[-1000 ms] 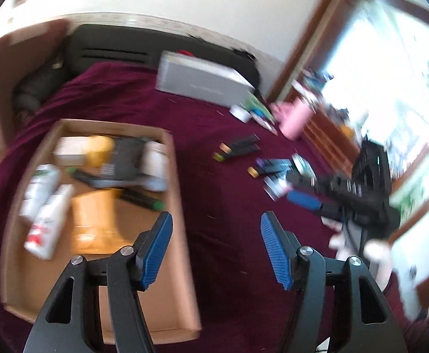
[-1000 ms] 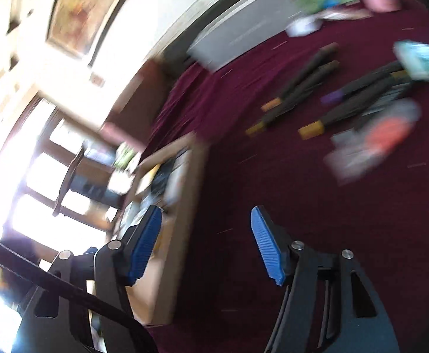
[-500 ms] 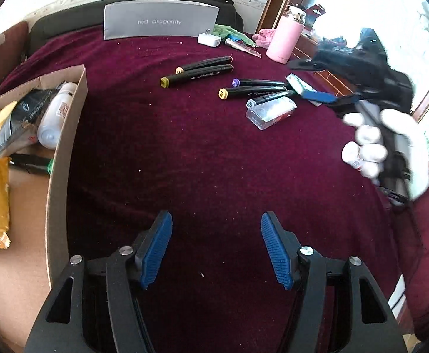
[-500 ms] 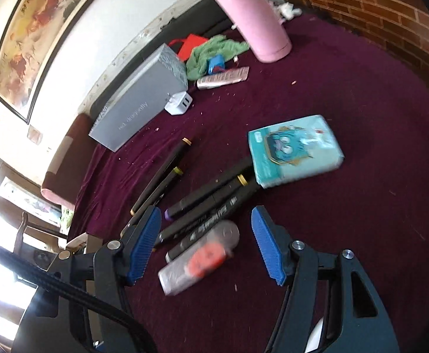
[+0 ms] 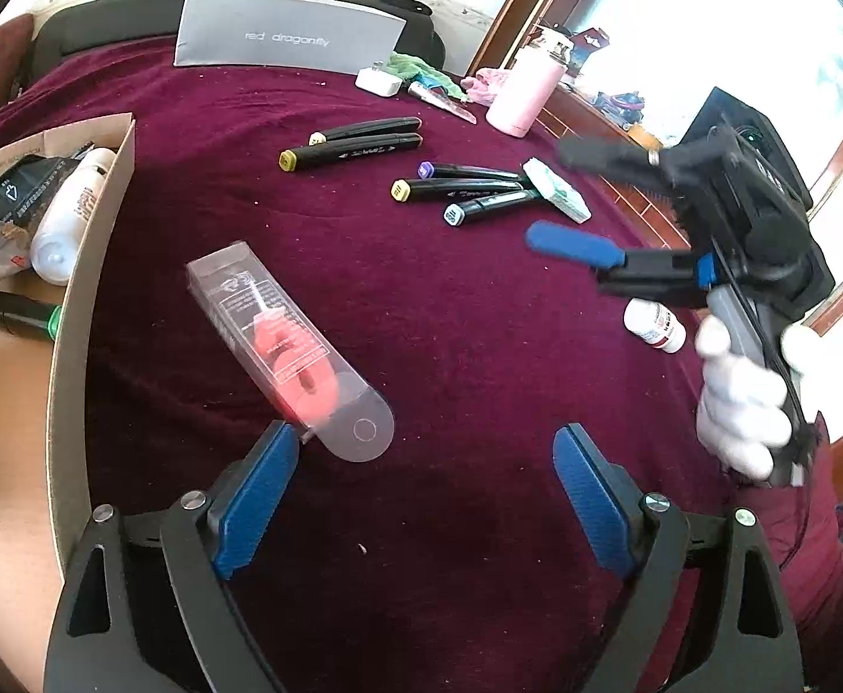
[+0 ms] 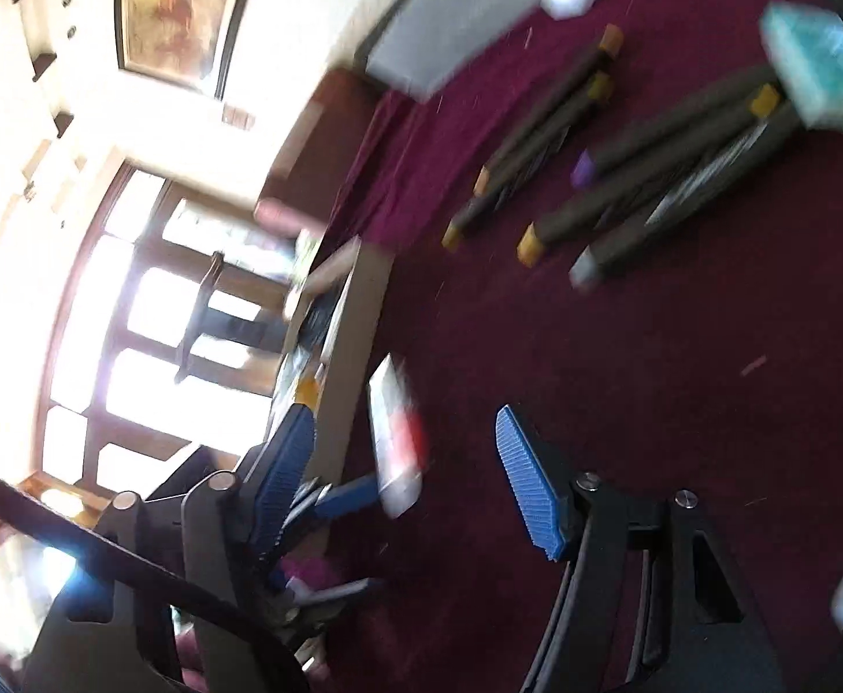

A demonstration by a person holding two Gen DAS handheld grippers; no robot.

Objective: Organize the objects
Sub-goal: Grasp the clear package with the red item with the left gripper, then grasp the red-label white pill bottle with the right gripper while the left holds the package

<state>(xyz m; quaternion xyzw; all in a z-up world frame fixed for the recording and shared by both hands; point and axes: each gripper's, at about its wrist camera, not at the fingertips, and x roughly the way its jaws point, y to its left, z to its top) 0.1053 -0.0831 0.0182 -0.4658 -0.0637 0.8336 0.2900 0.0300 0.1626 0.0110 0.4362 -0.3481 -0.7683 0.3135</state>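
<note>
A clear plastic package [image 5: 288, 341] with a red item inside is on the maroon cloth [image 5: 450, 346], its round end just ahead of my left gripper's left fingertip. My left gripper [image 5: 427, 450] is open, its jaws opening wider, with nothing between the pads. To the left stands a cardboard box [image 5: 74, 300] holding a white bottle and packets. My right gripper [image 5: 571, 202], held by a white-gloved hand, hovers open at the right, jaws opening, holding nothing. In the blurred right wrist view my right gripper [image 6: 404, 456] frames the package [image 6: 395, 439] beyond its fingertips.
Several black markers [image 5: 363, 147] and a teal packet [image 5: 557, 190] lie in the middle of the cloth. A small white bottle [image 5: 652, 326] sits near the right hand. A pink flask [image 5: 522, 95] and a grey box [image 5: 288, 32] stand at the back.
The clear package has gone from beside the markers to just ahead of my left gripper, next to the box. My left jaws have spread wider. The right gripper swung toward the box.
</note>
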